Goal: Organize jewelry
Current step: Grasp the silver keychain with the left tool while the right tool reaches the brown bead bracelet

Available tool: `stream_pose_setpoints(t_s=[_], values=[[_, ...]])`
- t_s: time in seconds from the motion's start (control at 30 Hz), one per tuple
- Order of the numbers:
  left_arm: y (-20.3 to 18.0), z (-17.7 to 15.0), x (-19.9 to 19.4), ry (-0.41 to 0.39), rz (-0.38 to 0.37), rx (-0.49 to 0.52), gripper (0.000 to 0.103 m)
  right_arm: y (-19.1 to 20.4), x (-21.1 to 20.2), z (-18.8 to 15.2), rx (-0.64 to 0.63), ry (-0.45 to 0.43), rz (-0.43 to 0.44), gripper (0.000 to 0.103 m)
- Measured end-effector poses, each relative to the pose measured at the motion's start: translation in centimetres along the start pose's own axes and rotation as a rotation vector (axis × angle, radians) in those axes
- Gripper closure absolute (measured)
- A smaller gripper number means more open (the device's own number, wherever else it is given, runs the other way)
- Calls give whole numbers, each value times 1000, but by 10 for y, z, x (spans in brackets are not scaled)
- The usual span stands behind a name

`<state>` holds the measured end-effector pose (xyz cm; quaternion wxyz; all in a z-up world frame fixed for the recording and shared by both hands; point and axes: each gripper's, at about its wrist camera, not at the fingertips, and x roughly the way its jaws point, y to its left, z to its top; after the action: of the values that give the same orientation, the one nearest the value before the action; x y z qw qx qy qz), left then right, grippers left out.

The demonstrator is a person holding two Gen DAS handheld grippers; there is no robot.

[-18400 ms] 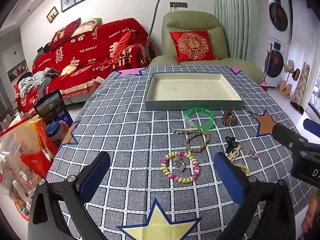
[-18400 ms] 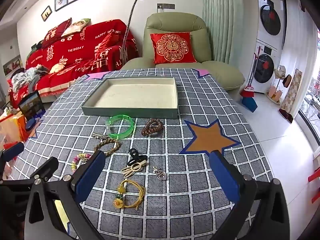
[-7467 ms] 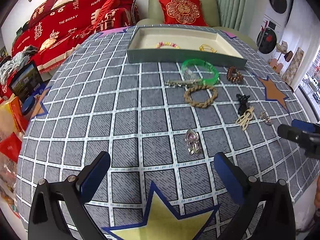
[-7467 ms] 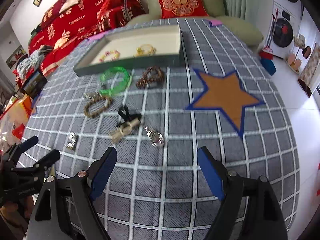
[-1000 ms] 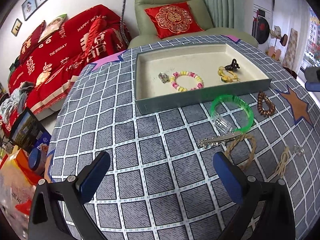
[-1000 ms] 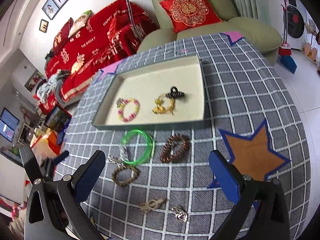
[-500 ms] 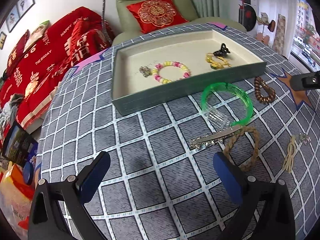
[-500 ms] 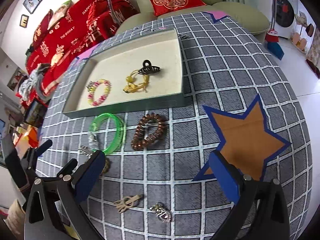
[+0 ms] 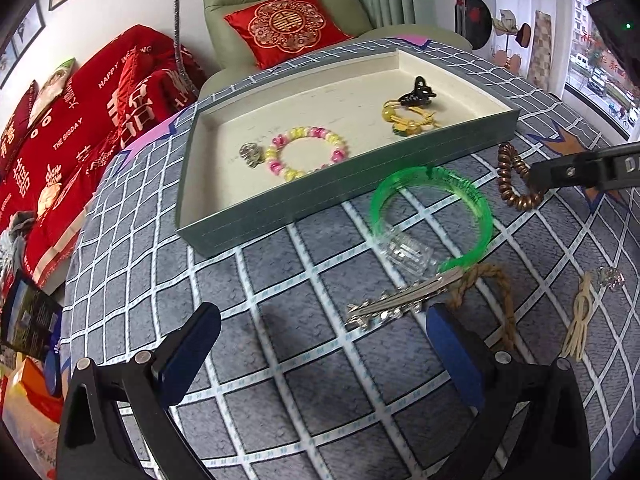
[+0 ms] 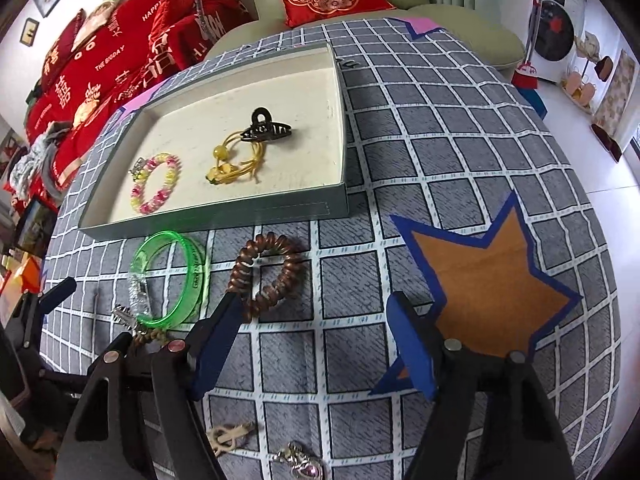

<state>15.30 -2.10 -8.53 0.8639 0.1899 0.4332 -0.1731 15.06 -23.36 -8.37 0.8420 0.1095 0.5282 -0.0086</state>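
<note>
The grey-green tray (image 9: 328, 204) holds a pink-yellow bead bracelet (image 9: 306, 152), a silver charm (image 9: 251, 155), a yellow cord bracelet (image 9: 404, 120) and a black claw clip (image 9: 418, 94). My left gripper (image 9: 320, 348) is open low over the cloth. A silver hair clip (image 9: 400, 304) lies just ahead of its right finger. My right gripper (image 10: 316, 344) is open with its jaws closing and nothing between the pads. Its left fingertip meets the near edge of the brown spiral hair tie (image 10: 268, 276), which lies just ahead. The green bangle (image 10: 172, 280) rests left of the tie.
A braided rope bracelet (image 9: 492, 292), a cream hair clip (image 9: 578, 320) and a small charm (image 9: 610, 276) lie on the checked cloth. An orange star patch (image 10: 488, 280) is right of the right gripper. Armchair and red sofa stand behind the table.
Both grippers have sunk closer to the table. The right gripper's jaws have narrowed and its left finger has come up to the brown hair tie. The left gripper has neared the silver hair clip.
</note>
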Motion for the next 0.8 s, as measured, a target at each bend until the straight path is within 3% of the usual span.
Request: stream_pose_setpoints(t_s=[0.33, 0.7, 0.77, 0.8], values=[[-21, 6, -3, -23, -45, 39, 3, 16, 7, -3, -107, -16, -84, 32], [-40, 5, -14, -17, -132, 114, 61, 26, 11, -3, -180, -23, -116, 34], [-43, 3, -17, -16, -128, 122, 65, 28, 11, -3, -191, -27, -112, 43], [-44, 2, -17, -14, -131, 120, 72, 30, 10, -3, -197, -30, -112, 47]])
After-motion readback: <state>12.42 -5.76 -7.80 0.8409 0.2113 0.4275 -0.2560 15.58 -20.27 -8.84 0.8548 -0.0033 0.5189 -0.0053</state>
